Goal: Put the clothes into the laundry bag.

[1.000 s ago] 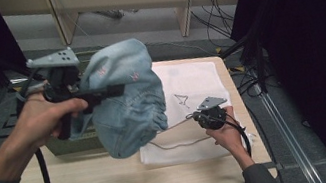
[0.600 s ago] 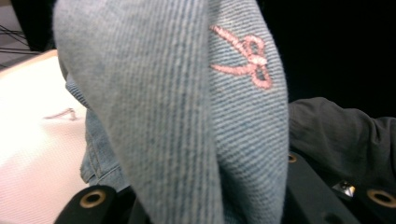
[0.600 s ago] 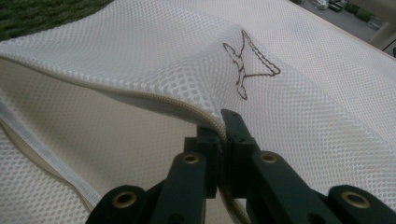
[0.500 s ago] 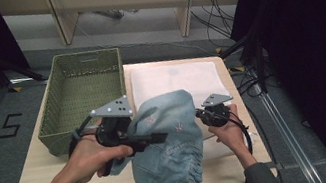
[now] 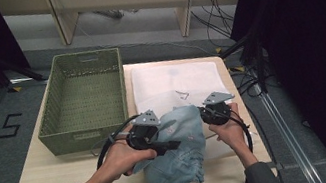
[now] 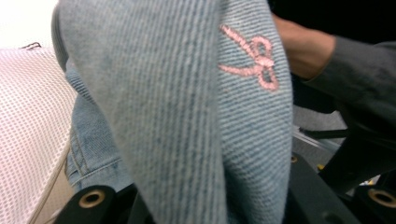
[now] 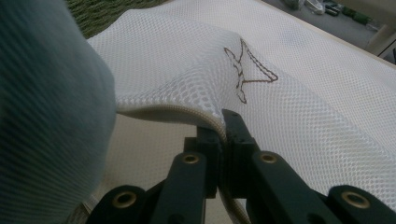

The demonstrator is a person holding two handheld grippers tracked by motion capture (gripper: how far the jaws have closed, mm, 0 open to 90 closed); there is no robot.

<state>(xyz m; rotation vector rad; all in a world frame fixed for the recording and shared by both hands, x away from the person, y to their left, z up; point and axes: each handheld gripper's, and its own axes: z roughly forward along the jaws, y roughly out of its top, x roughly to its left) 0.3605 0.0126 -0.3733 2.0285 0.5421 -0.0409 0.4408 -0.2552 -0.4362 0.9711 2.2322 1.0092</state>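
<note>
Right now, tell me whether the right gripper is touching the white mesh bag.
Touching. The right gripper view shows the right gripper shut on the white mesh bag's lifted edge.

I'm seeing dark grey sleeves on both forearms. The left gripper (image 5: 173, 145) and right gripper (image 5: 205, 113) are each showing a black body, a grey three-cornered top plate, brass-ringed screws and a trailing black cable.

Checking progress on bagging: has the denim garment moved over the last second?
Yes. The denim garment has dropped from above the green basket toward the table's near edge, beside the white mesh bag.
</note>
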